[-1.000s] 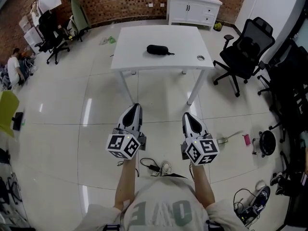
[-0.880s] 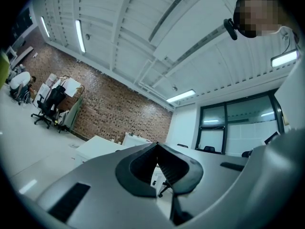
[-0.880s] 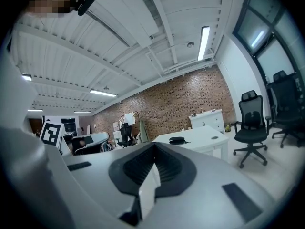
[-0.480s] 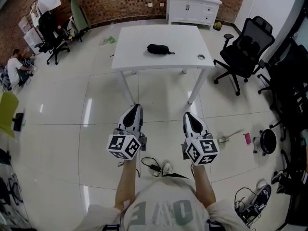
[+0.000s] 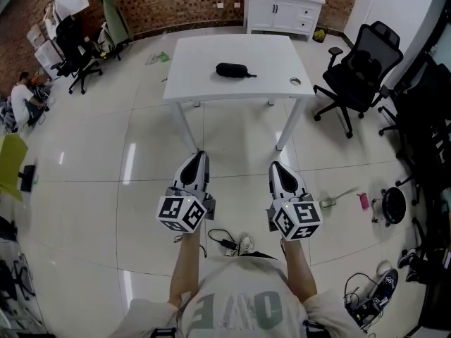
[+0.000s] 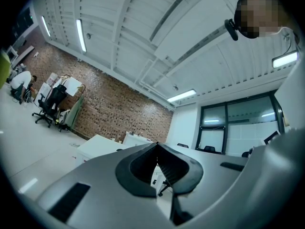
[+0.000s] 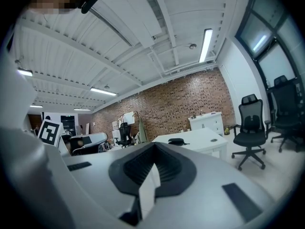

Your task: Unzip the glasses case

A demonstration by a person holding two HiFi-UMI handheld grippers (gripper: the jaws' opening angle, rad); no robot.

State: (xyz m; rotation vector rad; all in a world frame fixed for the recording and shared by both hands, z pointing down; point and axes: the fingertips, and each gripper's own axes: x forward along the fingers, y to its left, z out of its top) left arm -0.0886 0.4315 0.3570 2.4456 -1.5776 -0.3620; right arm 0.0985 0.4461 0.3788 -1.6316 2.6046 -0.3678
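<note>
Left hand-held gripper (image 5: 200, 155) closed; right hand-held gripper (image 5: 275, 166) closed.

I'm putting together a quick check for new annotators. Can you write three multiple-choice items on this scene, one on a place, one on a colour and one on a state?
1. Where does the glasses case lie?
A on the floor; B on the white table; C on an office chair.
2. What colour is it?
A black; B red; C white.
3. What state are the left gripper and right gripper in?
A both wide open; B shut on the case; C both shut, empty.

Answers:
1 B: the head view shows it on the tabletop.
2 A: it looks dark against the white top.
3 C: each gripper view shows the fingers together with nothing between them.
</note>
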